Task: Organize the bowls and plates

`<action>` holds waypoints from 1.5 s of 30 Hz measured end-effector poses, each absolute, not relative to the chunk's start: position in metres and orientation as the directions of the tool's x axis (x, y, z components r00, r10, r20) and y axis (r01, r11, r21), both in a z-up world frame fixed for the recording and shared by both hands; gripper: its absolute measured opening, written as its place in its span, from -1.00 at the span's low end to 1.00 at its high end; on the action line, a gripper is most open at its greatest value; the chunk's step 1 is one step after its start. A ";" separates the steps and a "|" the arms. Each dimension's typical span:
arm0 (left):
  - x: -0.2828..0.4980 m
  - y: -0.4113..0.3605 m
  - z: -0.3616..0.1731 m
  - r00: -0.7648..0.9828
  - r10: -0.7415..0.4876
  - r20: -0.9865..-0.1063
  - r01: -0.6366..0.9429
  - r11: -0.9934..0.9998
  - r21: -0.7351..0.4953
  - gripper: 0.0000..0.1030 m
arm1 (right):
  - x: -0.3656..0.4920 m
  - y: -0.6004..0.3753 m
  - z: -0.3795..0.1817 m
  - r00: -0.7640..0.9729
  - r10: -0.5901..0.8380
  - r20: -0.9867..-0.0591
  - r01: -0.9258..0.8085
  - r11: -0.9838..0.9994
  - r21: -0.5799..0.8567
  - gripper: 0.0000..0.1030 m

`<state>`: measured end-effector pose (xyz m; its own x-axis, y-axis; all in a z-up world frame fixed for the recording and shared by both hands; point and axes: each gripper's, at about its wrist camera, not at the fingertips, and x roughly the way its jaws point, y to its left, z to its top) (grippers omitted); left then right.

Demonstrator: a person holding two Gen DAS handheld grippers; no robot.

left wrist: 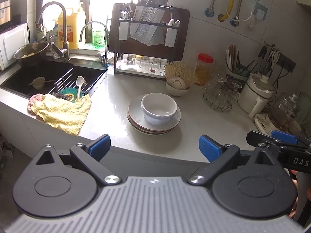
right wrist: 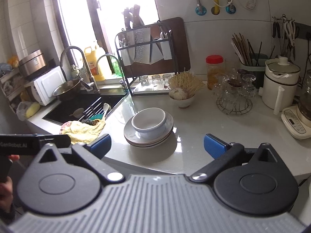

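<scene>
A white bowl [left wrist: 159, 108] stands upright on a stack of plates [left wrist: 136, 117] in the middle of the pale counter. In the right wrist view the bowl [right wrist: 149, 123] sits on the same plates [right wrist: 129, 133]. My left gripper [left wrist: 154, 145] is open and empty, held back at the counter's front edge, short of the stack. My right gripper [right wrist: 157, 144] is open and empty too, just in front of the stack. The right gripper shows at the right edge of the left wrist view [left wrist: 272, 136].
A sink [left wrist: 48, 75] with a yellow cloth [left wrist: 62, 112] over its edge lies at the left. A knife and glass rack [left wrist: 149, 38] stands behind. A small bowl of garlic [left wrist: 177, 87], glassware [left wrist: 221, 93], a white kettle [left wrist: 256, 93] and an appliance [right wrist: 295, 122] crowd the right.
</scene>
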<state>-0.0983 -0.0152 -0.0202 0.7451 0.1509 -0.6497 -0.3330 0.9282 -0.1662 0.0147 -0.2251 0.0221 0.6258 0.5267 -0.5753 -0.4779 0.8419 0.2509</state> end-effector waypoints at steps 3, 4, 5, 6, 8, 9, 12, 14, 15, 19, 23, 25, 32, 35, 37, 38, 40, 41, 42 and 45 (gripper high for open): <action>-0.098 -0.016 -0.020 0.743 0.165 -0.648 -0.334 0.931 -0.146 0.93 | 0.015 -0.227 0.023 0.627 0.529 -0.572 -0.476 0.841 0.256 1.00; -0.098 -0.017 -0.020 0.743 0.173 -0.647 -0.338 0.931 -0.139 0.93 | 0.014 -0.228 0.023 0.627 0.530 -0.571 -0.476 0.841 0.258 1.00; -0.098 -0.017 -0.020 0.744 0.171 -0.646 -0.336 0.931 -0.141 0.93 | 0.014 -0.228 0.024 0.627 0.530 -0.570 -0.476 0.841 0.258 1.00; -0.098 -0.018 -0.020 0.745 0.164 -0.647 -0.333 0.932 -0.147 0.93 | 0.013 -0.227 0.024 0.627 0.531 -0.570 -0.477 0.840 0.258 1.00; -0.097 -0.020 -0.021 0.745 0.157 -0.648 -0.330 0.932 -0.153 0.93 | 0.013 -0.228 0.023 0.624 0.534 -0.571 -0.477 0.839 0.263 1.00; -0.096 -0.021 -0.021 0.746 0.155 -0.648 -0.327 0.933 -0.153 0.93 | 0.014 -0.229 0.023 0.623 0.534 -0.572 -0.476 0.839 0.265 1.00; -0.094 -0.023 -0.021 0.748 0.151 -0.646 -0.324 0.933 -0.157 0.93 | 0.014 -0.231 0.023 0.623 0.534 -0.572 -0.476 0.839 0.264 1.00; -0.092 -0.022 -0.021 0.748 0.150 -0.647 -0.328 0.931 -0.163 0.93 | 0.016 -0.232 0.023 0.621 0.531 -0.576 -0.476 0.840 0.261 1.00; -0.091 -0.022 -0.021 0.747 0.150 -0.647 -0.330 0.929 -0.166 0.93 | 0.017 -0.233 0.023 0.619 0.531 -0.578 -0.475 0.840 0.264 1.00; -0.086 -0.022 -0.021 0.751 0.134 -0.647 -0.329 0.925 -0.190 0.93 | 0.021 -0.233 0.024 0.616 0.537 -0.576 -0.474 0.837 0.273 1.00; -0.081 -0.025 -0.017 0.756 0.152 -0.637 -0.329 0.929 -0.170 0.93 | 0.020 -0.235 0.023 0.620 0.539 -0.570 -0.470 0.837 0.280 1.00; -0.078 -0.025 -0.017 0.755 0.139 -0.641 -0.326 0.927 -0.183 0.93 | 0.022 -0.235 0.022 0.617 0.535 -0.577 -0.466 0.839 0.280 1.00; -0.076 -0.023 -0.017 0.749 0.148 -0.646 -0.340 0.922 -0.183 0.93 | 0.025 -0.235 0.027 0.625 0.539 -0.564 -0.469 0.837 0.280 1.00; -0.075 -0.022 -0.017 0.746 0.150 -0.649 -0.342 0.922 -0.179 0.93 | 0.026 -0.236 0.024 0.623 0.539 -0.567 -0.466 0.838 0.284 1.00; -0.073 -0.022 -0.017 0.744 0.149 -0.651 -0.340 0.924 -0.177 0.93 | 0.026 -0.237 0.023 0.619 0.539 -0.571 -0.464 0.838 0.287 1.00; -0.073 -0.022 -0.017 0.743 0.150 -0.652 -0.340 0.924 -0.175 0.93 | 0.026 -0.236 0.023 0.619 0.538 -0.572 -0.464 0.838 0.287 1.00; -0.072 -0.022 -0.017 0.743 0.150 -0.652 -0.339 0.925 -0.174 0.93 | 0.026 -0.236 0.022 0.619 0.538 -0.572 -0.464 0.838 0.286 1.00; -0.071 -0.022 -0.017 0.743 0.148 -0.652 -0.337 0.925 -0.174 0.93 | 0.026 -0.236 0.022 0.619 0.538 -0.572 -0.463 0.838 0.287 1.00; -0.070 -0.022 -0.018 0.743 0.147 -0.653 -0.336 0.926 -0.174 0.93 | 0.026 -0.236 0.022 0.618 0.538 -0.573 -0.463 0.838 0.287 1.00; -0.069 -0.020 -0.019 0.741 0.147 -0.655 -0.340 0.923 -0.178 0.93 | 0.028 -0.236 0.022 0.619 0.533 -0.577 -0.462 0.841 0.281 1.00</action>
